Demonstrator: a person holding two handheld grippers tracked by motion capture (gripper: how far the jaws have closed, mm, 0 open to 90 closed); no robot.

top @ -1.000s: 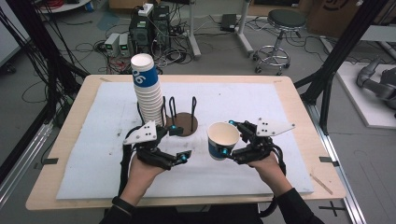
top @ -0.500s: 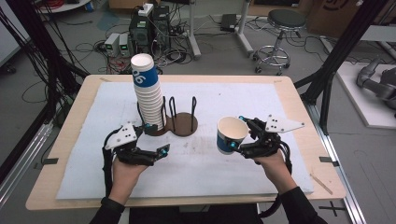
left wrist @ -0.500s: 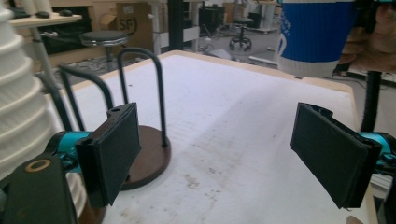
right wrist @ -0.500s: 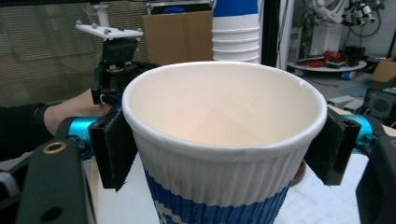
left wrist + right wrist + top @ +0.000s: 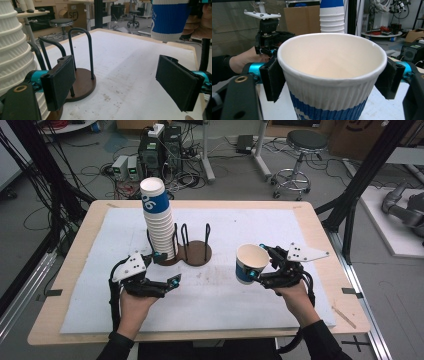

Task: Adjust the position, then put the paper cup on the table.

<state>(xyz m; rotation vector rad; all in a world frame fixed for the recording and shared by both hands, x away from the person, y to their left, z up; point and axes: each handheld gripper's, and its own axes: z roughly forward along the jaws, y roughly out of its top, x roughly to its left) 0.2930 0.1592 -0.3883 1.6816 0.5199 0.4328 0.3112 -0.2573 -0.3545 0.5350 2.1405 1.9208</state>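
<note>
A blue-and-white paper cup (image 5: pixel 250 264) is being held upright right of centre in the high view, clear of the desk (image 5: pixel 310 227), mouth open upward. It is being clamped between the two pads of the right tongs (image 5: pixel 256 268), one pressing on each side just under the rim, as is being shown in the right tongs' view (image 5: pixel 332 75). The left tongs (image 5: pixel 172 281) are being kept at lower left of centre, jaws apart with nothing between them (image 5: pixel 117 85). A tall stack of cups (image 5: pixel 157 222) is being carried on a dark wire holder (image 5: pixel 196 251) above them.
</note>
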